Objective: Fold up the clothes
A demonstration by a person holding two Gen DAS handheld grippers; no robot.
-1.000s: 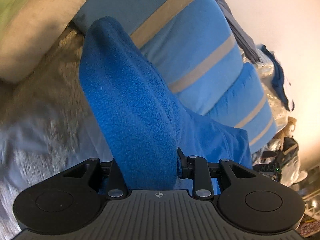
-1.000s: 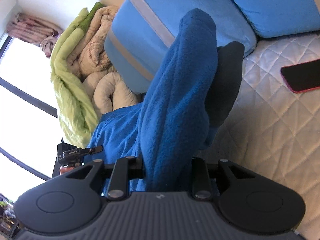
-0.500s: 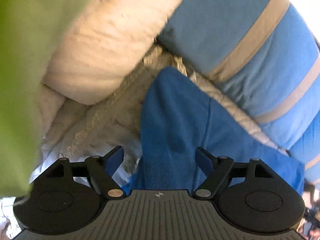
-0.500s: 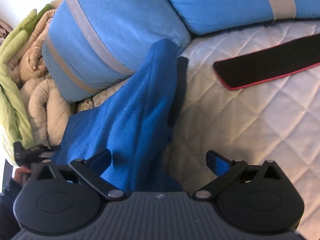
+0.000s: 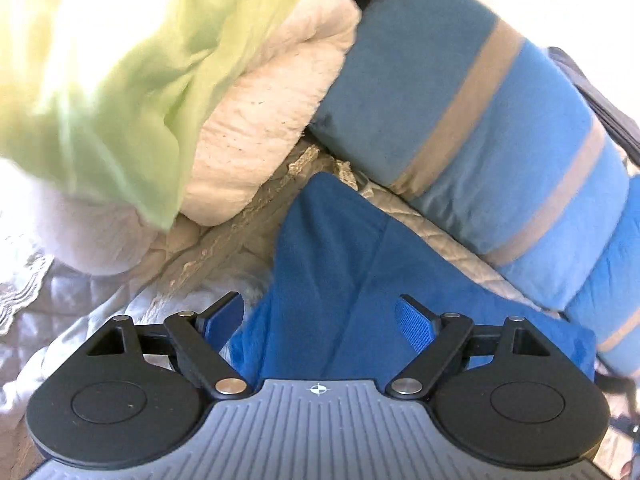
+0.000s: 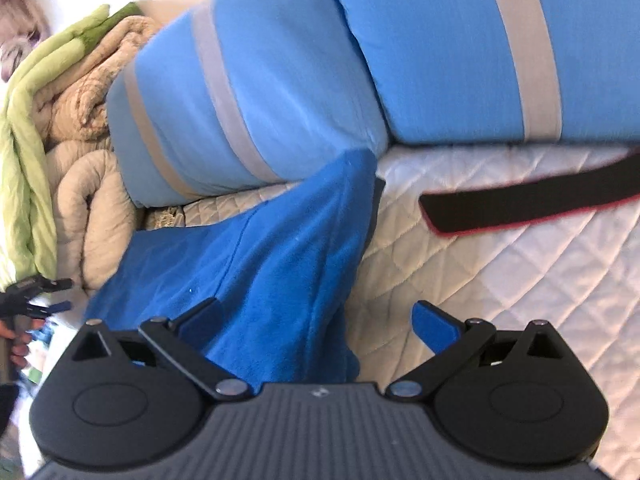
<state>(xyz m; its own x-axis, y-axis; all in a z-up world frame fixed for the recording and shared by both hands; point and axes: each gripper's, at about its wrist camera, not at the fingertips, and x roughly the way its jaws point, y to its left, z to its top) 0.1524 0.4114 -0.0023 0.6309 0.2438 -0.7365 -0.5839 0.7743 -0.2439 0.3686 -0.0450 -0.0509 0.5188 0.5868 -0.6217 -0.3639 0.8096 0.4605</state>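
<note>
The royal-blue fleece garment point(image 5: 360, 280) is being left released on the quilted white bed point(image 6: 500, 280), near the striped pillows; left gripper point(image 5: 320, 312) and right gripper point(image 6: 316, 320) jaws, just opened, are being held wide, empty; this fold is judged laid.

Both the left gripper point(image 5: 320, 316) and right gripper point(image 6: 318, 322) have sprung apart, releasing the bright blue fleece garment point(image 6: 248, 264), which has dropped flat onto the quilted white bedspread point(image 6: 500, 280).
</note>
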